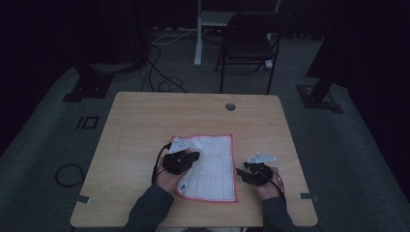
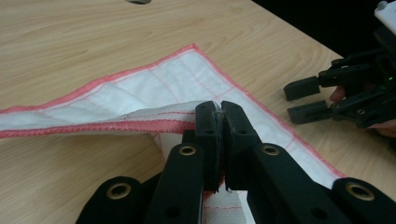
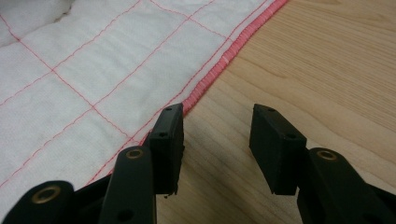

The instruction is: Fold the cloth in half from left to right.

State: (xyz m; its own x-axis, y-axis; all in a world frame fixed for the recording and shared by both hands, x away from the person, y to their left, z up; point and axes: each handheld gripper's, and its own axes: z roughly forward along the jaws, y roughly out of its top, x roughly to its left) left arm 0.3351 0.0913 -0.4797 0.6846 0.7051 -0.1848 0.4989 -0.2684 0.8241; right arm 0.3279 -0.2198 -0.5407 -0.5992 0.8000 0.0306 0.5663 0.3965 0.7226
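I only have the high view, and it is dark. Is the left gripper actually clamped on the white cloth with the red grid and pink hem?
Observer: Yes. In the left gripper view the left gripper is shut on a lifted fold of the white cloth with the red grid and pink hem.
Operator: And the right gripper?
Observer: The right gripper is open, with bare light wooden table between its jaws.
Operator: Is it touching the cloth?
Observer: One of its fingers stands at the hem; contact is unclear.

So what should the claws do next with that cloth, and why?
Probably carry the left claw across toward the red right hem. It is already shut on the white cloth's lifted edge, starting a fold, while the right claw waits open beside that hem on the table.
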